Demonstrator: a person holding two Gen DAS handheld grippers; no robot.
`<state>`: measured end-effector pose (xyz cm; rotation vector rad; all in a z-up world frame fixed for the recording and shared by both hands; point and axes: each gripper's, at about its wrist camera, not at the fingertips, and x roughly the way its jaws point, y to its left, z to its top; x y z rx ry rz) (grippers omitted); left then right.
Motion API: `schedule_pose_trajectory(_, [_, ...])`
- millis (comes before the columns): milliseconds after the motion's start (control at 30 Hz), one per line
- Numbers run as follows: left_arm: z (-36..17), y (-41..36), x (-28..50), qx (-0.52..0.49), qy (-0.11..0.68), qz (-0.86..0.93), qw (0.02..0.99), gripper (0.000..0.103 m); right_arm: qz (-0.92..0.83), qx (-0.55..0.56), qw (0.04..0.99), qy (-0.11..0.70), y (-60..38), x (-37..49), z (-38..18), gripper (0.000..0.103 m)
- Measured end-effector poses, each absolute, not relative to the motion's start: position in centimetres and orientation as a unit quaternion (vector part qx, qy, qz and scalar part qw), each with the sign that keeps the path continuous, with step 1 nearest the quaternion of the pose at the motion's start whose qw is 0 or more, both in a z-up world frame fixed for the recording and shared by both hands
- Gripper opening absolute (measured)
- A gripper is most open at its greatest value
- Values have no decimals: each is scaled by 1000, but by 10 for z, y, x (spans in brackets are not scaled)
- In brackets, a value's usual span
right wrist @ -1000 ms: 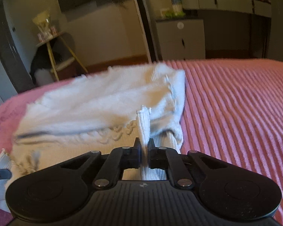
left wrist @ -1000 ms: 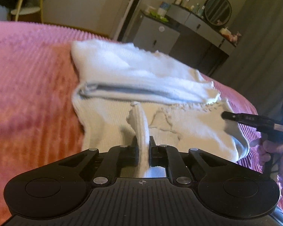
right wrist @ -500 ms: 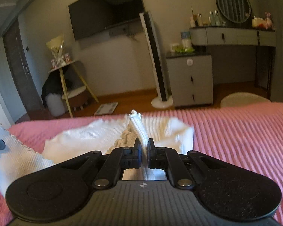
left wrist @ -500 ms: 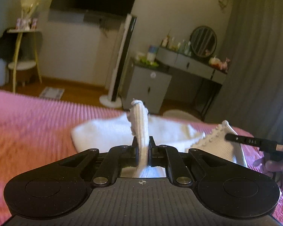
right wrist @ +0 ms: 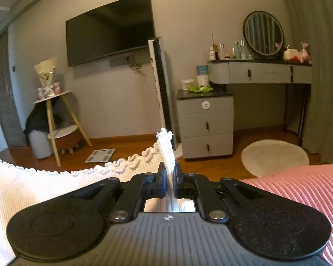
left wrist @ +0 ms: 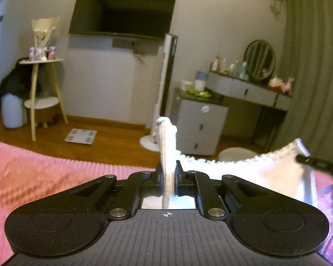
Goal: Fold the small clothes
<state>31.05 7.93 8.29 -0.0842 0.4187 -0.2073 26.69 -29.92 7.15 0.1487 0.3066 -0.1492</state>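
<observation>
A small white ribbed knit garment [left wrist: 277, 175] with a scalloped edge hangs stretched between my two grippers above the pink bed. My left gripper [left wrist: 168, 170] is shut on one corner of it, and a strip of cloth sticks up between the pads. My right gripper [right wrist: 169, 175] is shut on the other corner; the garment [right wrist: 55, 190] sags away to the left of it. In the left wrist view the tip of the right gripper [left wrist: 319, 164] shows at the right edge against the cloth. The lower part of the garment is hidden behind the gripper bodies.
The pink ribbed bedspread [left wrist: 44, 177] [right wrist: 299, 190] lies below both grippers. Beyond the bed are wooden floor, a grey drawer cabinet [right wrist: 205, 126], a dressing table with a round mirror [right wrist: 264, 35], a tower fan [right wrist: 162, 93], a wall television [left wrist: 122, 11] and a round rug [right wrist: 275, 157].
Both grippers have risen and tilted up from the bed, lifting the garment's near edge off the spread. The garment lay flat a second ago; now it hangs between them.
</observation>
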Motion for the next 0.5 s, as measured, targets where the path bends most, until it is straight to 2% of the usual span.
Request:
schedule_pose_trajectory(133, [55, 72, 355, -24, 259, -63, 964, 13, -97, 60, 976, 183, -298, 299, 42, 6])
schedule_pose_trajectory(200, [34, 72, 372, -31, 308, -59, 949, 21, -87, 62, 970, 220, -300, 312, 24, 9])
schedule_pose_trajectory(267, [15, 73, 377, -40, 349, -69, 934, 41, -76, 66, 963, 249, -302, 315, 10, 20])
schedule_pose_trajectory(300, [7, 75, 375, -43, 354, -74, 931, 41, -68, 65, 961, 260, -302, 316, 5, 33])
schedule_pose_trajectory(333, [1, 75, 373, -42, 359, -81, 929, 41, -68, 62, 959, 269, -303, 315, -1, 37])
schedule_pose_trajectory(500, [-17, 77, 367, -84, 380, -130, 912, 42, -60, 88, 950, 295, -316, 321, -19, 34])
